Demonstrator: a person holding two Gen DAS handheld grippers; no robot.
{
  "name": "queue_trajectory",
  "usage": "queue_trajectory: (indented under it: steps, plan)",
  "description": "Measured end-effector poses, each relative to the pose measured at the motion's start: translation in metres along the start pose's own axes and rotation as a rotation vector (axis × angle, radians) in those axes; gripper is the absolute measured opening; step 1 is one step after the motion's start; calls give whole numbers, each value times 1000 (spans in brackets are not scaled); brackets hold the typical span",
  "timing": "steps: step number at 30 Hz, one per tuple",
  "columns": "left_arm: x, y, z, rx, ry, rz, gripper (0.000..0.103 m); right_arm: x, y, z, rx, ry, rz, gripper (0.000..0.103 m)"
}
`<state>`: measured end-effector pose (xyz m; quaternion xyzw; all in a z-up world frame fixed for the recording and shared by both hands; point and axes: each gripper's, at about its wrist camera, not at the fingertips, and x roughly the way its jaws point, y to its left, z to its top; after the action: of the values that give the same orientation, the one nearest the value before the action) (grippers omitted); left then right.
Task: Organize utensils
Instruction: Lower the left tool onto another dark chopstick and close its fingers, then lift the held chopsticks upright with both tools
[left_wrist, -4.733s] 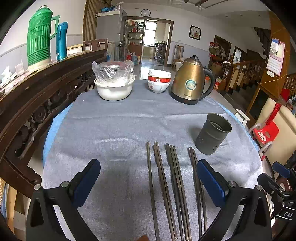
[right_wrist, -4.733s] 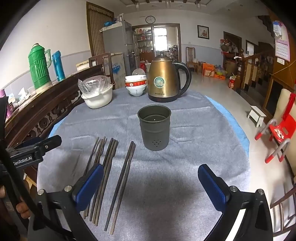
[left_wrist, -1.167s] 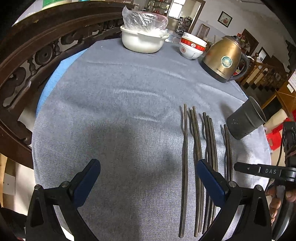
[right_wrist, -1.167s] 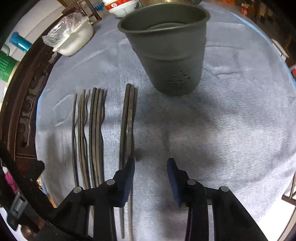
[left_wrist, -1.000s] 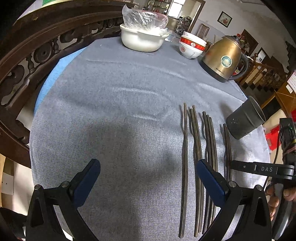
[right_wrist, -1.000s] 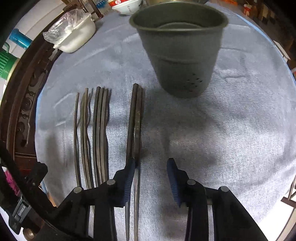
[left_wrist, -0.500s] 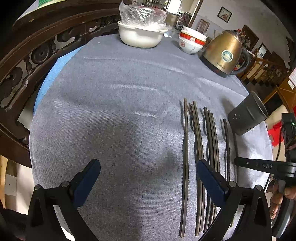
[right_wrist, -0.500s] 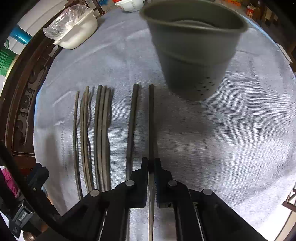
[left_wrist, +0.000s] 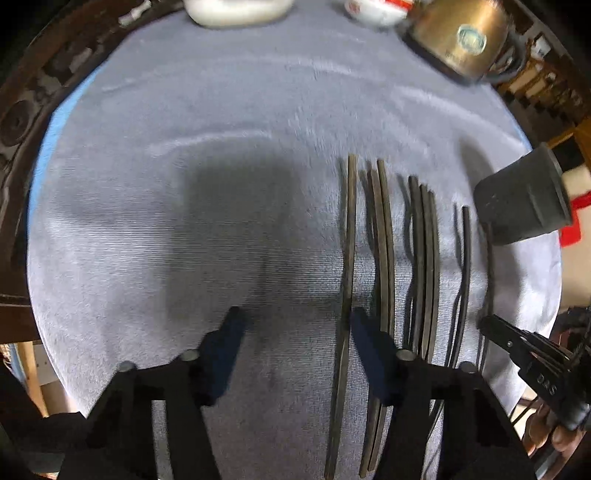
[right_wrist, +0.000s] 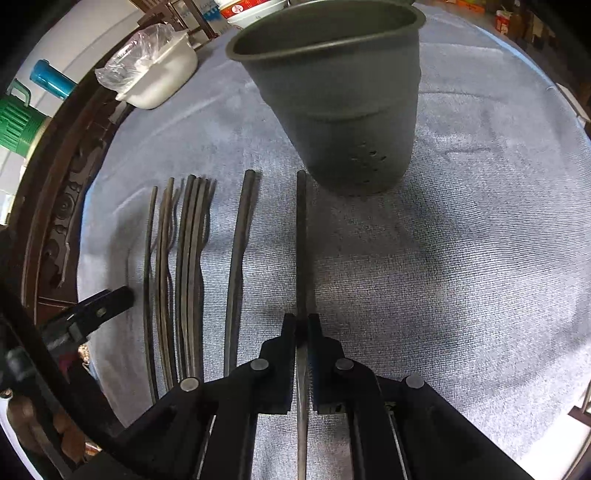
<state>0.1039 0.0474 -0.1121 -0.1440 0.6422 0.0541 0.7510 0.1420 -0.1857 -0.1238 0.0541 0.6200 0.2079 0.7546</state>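
One dark slender chopstick (right_wrist: 301, 236) is clenched in the right tongs (right_wrist: 302, 328), its tip just beside the dark grey perforated metal holder (right_wrist: 340, 110). The other chopsticks (left_wrist: 384, 251) lie on the grey-clothed tabletop (left_wrist: 184, 221). The left tongs (left_wrist: 295, 325) are closing, the leftmost chopstick (left_wrist: 349, 240) between them.

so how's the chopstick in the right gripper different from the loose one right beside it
The gripped chopstick is clamped between the shut right gripper; the neighbouring chopstick lies free on the grey cloth, untouched. The gripped chopstick's far tip sits by the base of the dark holder cup; the neighbouring chopstick's tip stops further left. Both are dark, thin and roughly parallel.
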Motion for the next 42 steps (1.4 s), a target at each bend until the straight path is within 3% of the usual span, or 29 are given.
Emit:
queue_trajectory:
  steps: [7, 9, 10, 11, 17, 24, 31, 38, 42]
  plan:
    - [9, -14, 18, 82, 114, 102, 45, -4, -6, -3, -22, 3, 30, 8]
    - [11, -17, 22, 96, 135, 124, 33, -4, -7, -4, -33, 5, 33, 8]
    - [11, -20, 25, 102, 143, 134, 15, -6, -8, -4, -35, 4, 35, 8]
    - [12, -20, 27, 106, 161, 121, 8, -7, -9, -3, -38, 4, 35, 8]
    - [12, -8, 30, 106, 237, 19, 6, -1, -4, 2, -55, 8, 33, 8]
    - [14, 5, 27, 163, 282, 29, 6, 6, 10, 11, -104, 70, -12, 8]
    - [21, -6, 33, 208, 318, 53, 6, 21, 41, 28, -220, 194, -144, 10]
    - [25, -24, 28, 225, 286, 30, 5, 33, 74, 32, -322, 235, -257, 8]
    - [11, -6, 23, 158, 236, -55, 5, 21, 80, 24, -291, 154, -199, 6]
